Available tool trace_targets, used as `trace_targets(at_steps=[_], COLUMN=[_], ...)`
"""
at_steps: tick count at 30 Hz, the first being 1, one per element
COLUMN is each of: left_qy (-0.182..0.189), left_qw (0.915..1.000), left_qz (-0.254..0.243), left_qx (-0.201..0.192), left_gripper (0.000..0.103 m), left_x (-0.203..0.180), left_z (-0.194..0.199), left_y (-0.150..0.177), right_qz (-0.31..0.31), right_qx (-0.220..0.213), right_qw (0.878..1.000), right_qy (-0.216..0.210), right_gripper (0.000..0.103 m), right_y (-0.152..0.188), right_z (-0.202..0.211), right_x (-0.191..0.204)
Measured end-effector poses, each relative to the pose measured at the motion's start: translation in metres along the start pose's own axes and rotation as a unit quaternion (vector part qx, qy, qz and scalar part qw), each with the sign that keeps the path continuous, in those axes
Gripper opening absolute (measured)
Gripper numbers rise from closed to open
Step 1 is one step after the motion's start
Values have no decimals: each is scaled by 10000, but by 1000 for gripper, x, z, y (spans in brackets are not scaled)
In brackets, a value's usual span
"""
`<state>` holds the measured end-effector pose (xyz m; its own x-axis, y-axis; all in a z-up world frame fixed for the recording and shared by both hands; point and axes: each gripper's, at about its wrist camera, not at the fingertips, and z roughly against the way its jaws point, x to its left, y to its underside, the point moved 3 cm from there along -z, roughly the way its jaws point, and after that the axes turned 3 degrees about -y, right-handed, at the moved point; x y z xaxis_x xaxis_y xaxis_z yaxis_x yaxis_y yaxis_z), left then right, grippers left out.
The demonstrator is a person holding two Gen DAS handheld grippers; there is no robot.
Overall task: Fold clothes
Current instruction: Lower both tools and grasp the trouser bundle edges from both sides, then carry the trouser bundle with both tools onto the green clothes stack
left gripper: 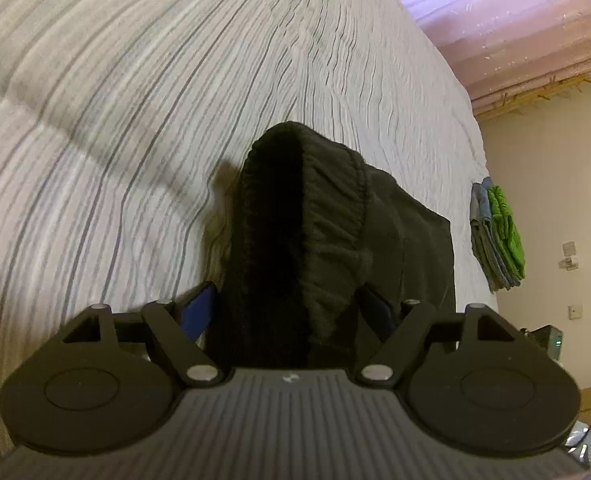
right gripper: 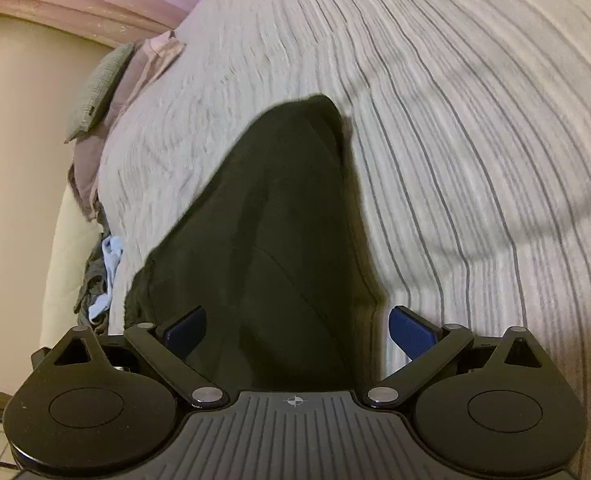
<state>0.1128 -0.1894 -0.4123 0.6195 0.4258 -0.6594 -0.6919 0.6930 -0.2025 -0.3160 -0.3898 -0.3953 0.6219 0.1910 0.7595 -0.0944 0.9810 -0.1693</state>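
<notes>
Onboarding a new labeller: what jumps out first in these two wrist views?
The dark garment fills the middle of both views, its gathered elastic waistband between the wide-open blue pads of the left hand-held gripper. In the right view it lies between the spread pads of the right hand-held gripper. Under it is the grey-striped bedspread, with a folded stack of clothes at its right edge.
</notes>
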Motion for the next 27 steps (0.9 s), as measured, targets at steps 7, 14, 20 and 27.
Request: trace_targets(at_steps=[7,14,20,27], left_qy=[373,390,191,217], left_qw=[9991,9990,9985,9972], left_qz=[24,-31,-492,-695], left_qx=[176,205,148,181], left_gripper=[74,53,40,39], left_x=[6,-2,-35,-88], left_z=[-20,-34,-18,5], left_y=[-7,-10,-11,-23], right_qz=[-140,-419,-245,-303], right_qx=[32,93,-64,-338], right_qw=[9992,9986,9995,9986], right_qy=[-375,-302,178,286], right_gripper=[83,49,24,23], right_y=[-13,-21,-16,-11], right_z=[-24,-48,-31,11], right_x=[-9,-8,21,55])
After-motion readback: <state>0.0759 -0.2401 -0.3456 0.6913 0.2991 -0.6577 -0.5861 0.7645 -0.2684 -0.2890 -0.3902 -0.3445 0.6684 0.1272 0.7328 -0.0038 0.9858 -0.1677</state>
